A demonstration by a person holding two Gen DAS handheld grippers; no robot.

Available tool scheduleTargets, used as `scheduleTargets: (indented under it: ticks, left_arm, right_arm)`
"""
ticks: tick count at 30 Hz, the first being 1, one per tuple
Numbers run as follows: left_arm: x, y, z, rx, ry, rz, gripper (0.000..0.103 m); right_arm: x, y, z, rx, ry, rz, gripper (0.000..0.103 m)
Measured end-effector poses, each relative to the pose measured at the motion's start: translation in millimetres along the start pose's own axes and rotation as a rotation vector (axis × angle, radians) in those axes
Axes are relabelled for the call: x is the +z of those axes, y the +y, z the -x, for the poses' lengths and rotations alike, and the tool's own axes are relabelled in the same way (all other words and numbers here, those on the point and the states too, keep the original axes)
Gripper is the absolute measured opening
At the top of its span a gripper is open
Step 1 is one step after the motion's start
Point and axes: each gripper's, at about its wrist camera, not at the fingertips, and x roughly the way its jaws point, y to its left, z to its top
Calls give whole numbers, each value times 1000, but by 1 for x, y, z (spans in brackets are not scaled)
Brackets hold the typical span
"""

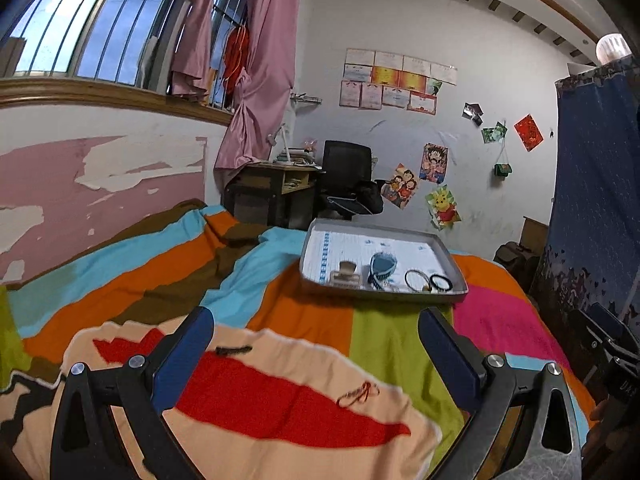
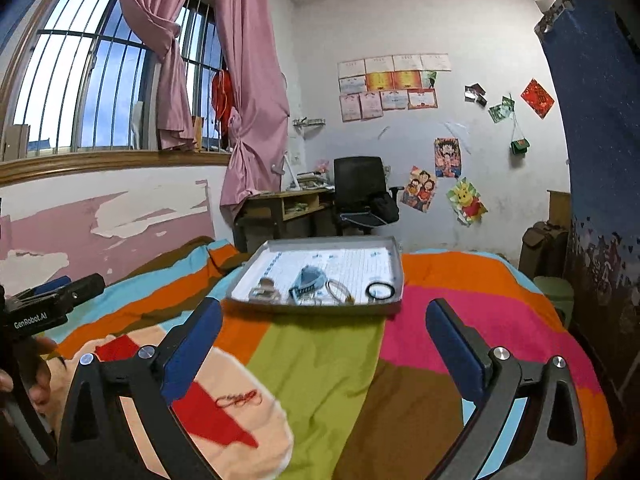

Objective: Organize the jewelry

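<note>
A grey tray (image 1: 454, 264) lies on the striped bedspread and holds a blue bracelet (image 1: 383, 264), a small clasp piece (image 1: 346, 272) and black rings (image 1: 440, 282). It also shows in the right wrist view (image 2: 394, 264). On the bedspread lie a red string bracelet (image 1: 358, 394) (image 2: 239, 400) and a dark bar-shaped piece (image 1: 234, 349). My left gripper (image 1: 316, 340) is open and empty above the dark piece. My right gripper (image 2: 324, 336) is open and empty, short of the tray; the red bracelet lies near its left finger.
The colourful bedspread (image 1: 312, 320) covers the bed. A pink wall runs along the left. A desk (image 1: 276, 184) and black chair (image 1: 344, 172) stand beyond the bed. A blue curtain (image 1: 596, 200) hangs at the right. The left gripper's body (image 2: 44, 308) is at the left edge.
</note>
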Motion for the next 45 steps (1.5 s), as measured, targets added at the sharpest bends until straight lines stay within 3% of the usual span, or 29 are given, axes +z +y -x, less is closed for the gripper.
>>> scheduleTargets:
  ticks: [9, 14, 21, 32, 45]
  left_arm:
    - [-30, 7, 24, -4, 25, 26, 103]
    - [-36, 2, 29, 29, 17, -21, 103]
    - [-50, 7, 20, 43, 95, 4, 103]
    - [-57, 16, 7, 132, 154, 21, 103]
    - [-49, 20, 6, 158, 129, 35, 103]
  right_arm:
    - [-30, 15, 23, -7, 79, -1, 100]
    - [-42, 15, 25, -15, 110, -3, 100]
    - [-54, 18, 12, -24, 168, -17, 100]
    - [-67, 26, 2, -10, 163, -13, 101]
    - [-73, 44, -5, 12, 182, 36, 102]
